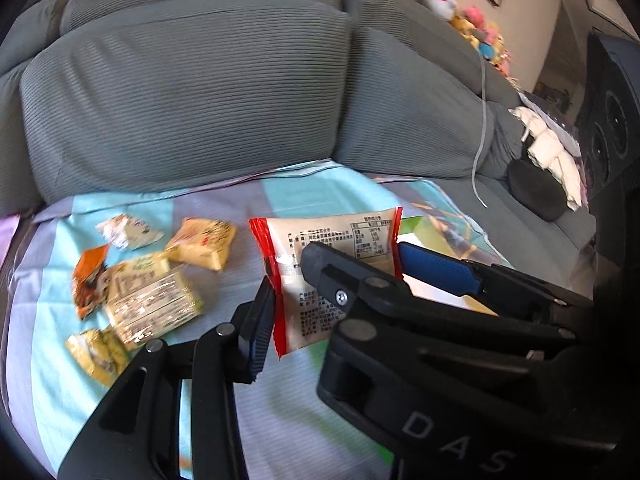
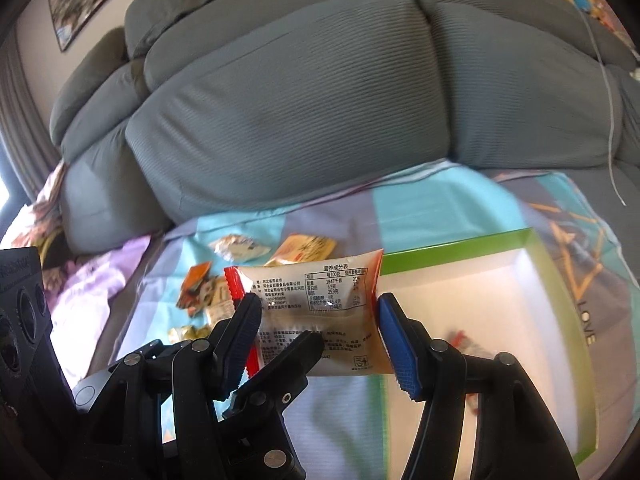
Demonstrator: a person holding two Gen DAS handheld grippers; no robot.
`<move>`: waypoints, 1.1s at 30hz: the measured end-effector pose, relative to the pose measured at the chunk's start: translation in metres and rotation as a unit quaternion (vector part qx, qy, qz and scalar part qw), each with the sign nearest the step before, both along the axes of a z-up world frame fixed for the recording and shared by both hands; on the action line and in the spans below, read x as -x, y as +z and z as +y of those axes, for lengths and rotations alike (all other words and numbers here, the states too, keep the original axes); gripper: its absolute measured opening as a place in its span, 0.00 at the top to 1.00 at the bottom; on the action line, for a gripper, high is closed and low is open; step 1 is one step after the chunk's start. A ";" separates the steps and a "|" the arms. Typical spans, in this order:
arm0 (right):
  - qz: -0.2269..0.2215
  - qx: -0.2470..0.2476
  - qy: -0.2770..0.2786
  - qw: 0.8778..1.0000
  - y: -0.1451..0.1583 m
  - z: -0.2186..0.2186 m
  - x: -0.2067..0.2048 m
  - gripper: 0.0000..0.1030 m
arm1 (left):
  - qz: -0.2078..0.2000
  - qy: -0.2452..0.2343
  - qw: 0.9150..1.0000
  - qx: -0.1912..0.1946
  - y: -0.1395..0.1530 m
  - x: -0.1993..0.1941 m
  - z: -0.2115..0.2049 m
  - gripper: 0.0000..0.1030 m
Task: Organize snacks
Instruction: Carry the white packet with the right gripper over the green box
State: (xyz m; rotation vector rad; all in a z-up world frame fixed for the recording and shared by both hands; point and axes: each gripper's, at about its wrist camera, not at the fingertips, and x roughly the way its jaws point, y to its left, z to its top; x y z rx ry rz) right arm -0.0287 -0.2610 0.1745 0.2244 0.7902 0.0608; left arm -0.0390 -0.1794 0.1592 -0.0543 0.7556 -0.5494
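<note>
A red-edged snack packet (image 2: 320,312), pinched across its width by the right gripper (image 2: 318,338) beside the green-rimmed box (image 2: 452,246), could slip or crumple as the wide-open left gripper (image 1: 352,284) crowds in alongside.

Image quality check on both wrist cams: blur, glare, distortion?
Left wrist: motion blur smears the small snacks; packet print barely legible. Right wrist: green-rimmed box interior blown out and smeared, packet's nutrition table readable. Both: fisheye bulges the sofa, dark corners.
</note>
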 end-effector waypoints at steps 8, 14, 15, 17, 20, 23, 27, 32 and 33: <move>-0.011 -0.008 -0.055 0.998 0.004 -0.047 0.014 0.39 | 0.006 -0.043 0.999 0.000 -0.002 -0.003 -0.044 0.64; -0.013 -0.024 -0.087 0.996 0.003 -0.078 0.023 0.39 | 0.007 -0.065 0.998 -0.006 -0.003 -0.002 -0.073 0.66; -0.012 -0.026 -0.091 0.995 0.002 -0.082 0.024 0.39 | 0.009 -0.068 0.998 -0.007 -0.005 -0.002 -0.076 0.66; -0.009 -0.032 -0.099 0.995 0.000 -0.090 0.025 0.39 | 0.015 -0.074 0.997 -0.008 -0.008 -0.003 -0.083 0.66; -0.001 -0.037 -0.109 0.993 -0.005 -0.100 0.024 0.39 | 0.026 -0.079 0.996 -0.008 -0.012 -0.005 -0.092 0.66; 0.008 -0.040 -0.117 0.992 -0.010 -0.108 0.023 0.39 | 0.039 -0.082 0.996 -0.009 -0.017 -0.008 -0.098 0.67; 0.022 -0.050 -0.122 0.991 -0.018 -0.116 0.018 0.39 | 0.054 -0.085 0.995 -0.012 -0.024 -0.012 -0.104 0.67; 0.038 -0.048 -0.139 0.988 -0.026 -0.125 0.015 0.39 | 0.083 -0.096 0.992 -0.004 -0.033 -0.017 -0.111 0.67; 0.041 -0.048 -0.141 0.988 -0.028 -0.127 0.014 0.39 | 0.087 -0.097 0.992 -0.008 -0.035 -0.017 -0.113 0.68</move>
